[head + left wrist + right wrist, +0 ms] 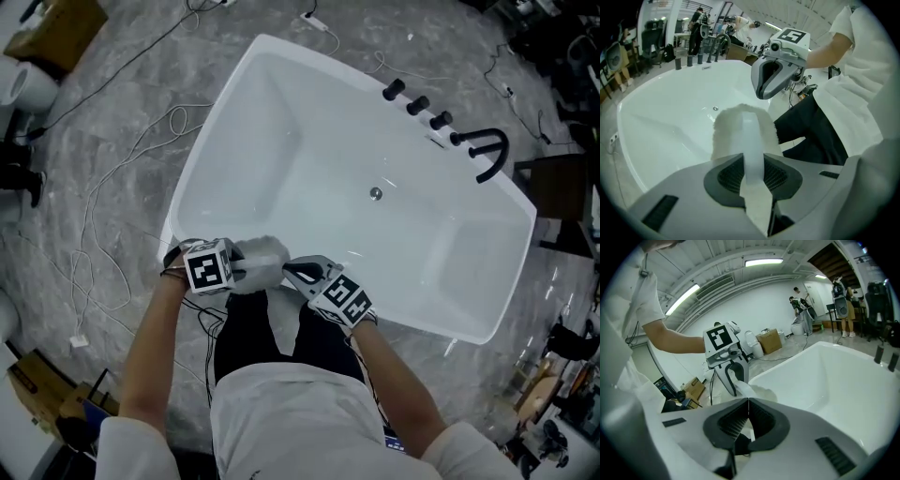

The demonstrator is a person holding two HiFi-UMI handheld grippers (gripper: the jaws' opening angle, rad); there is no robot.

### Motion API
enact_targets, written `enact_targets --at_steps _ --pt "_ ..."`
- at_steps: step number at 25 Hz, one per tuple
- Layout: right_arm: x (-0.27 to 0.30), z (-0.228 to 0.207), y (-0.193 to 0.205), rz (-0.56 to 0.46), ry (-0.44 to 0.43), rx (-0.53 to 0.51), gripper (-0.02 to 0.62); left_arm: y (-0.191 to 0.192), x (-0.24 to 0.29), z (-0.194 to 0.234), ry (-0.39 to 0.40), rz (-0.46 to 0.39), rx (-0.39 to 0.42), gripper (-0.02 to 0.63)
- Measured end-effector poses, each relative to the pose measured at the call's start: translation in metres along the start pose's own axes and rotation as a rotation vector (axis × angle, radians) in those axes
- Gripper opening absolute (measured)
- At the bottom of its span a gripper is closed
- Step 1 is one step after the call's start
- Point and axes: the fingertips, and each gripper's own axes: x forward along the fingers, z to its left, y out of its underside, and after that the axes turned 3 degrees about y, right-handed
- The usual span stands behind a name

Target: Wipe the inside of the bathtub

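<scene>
The white bathtub (217,122) lies ahead of me, with its drain (376,194) in the middle of the basin. My left gripper (246,269) is over the near rim, shut on the strap of a fluffy white wiping pad (260,260). In the left gripper view the strap (752,140) runs between the shut jaws of that left gripper (753,158), and the pad (736,129) sticks out beyond them. My right gripper (292,273) points left, just beside the pad, its jaws shut with nothing in them. In the right gripper view its tips (748,400) meet, facing the pad (752,391).
A black faucet (491,152) and black knobs (417,104) stand on the tub's far rim. Cables (98,197) trail over the grey marble floor to the left. A cardboard box (56,28) sits far left. People stand in the background (801,305).
</scene>
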Motion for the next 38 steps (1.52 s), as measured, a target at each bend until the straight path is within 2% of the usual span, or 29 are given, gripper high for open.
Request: enact_targets --at_steps 4,10,13,15,22,28,32,34,38 --pt "-0.064 0.011 -0.002 -0.078 0.053 0.013 0.02 -0.045 -0.009 -0.04 -0.055 -0.101 -0.057 0.1" --pt "-0.164 0.027 0.002 -0.226 0.134 0.007 0.02 -0.122 -0.026 -0.087 -0.208 -0.312 -0.147 0.1" --pt "-0.21 0.027 0.01 -0.29 0.171 0.03 0.02 -0.152 -0.03 -0.11 -0.243 -0.423 -0.204 0.1" --pt "-0.236 0.028 0.017 -0.327 0.196 0.042 0.02 -0.17 -0.032 -0.125 -0.267 -0.474 -0.215 0.1" --pt "-0.295 0.022 0.029 -0.44 0.285 0.087 0.02 -0.221 -0.045 -0.161 -0.379 -0.629 -0.211 0.1" --pt "-0.311 0.018 0.016 -0.505 0.371 0.099 0.02 -0.249 -0.05 -0.169 -0.385 -0.695 -0.155 0.1" --pt "-0.325 0.021 0.008 -0.539 0.454 0.108 0.02 -0.264 -0.07 -0.171 -0.388 -0.8 -0.138 0.1" --pt "-0.332 0.025 0.005 -0.553 0.503 0.118 0.02 -0.267 -0.083 -0.172 -0.389 -0.842 -0.122 0.1" --pt "-0.351 0.046 -0.001 -0.598 0.594 0.153 0.02 -0.26 -0.102 -0.178 -0.409 -0.861 -0.06 0.1"
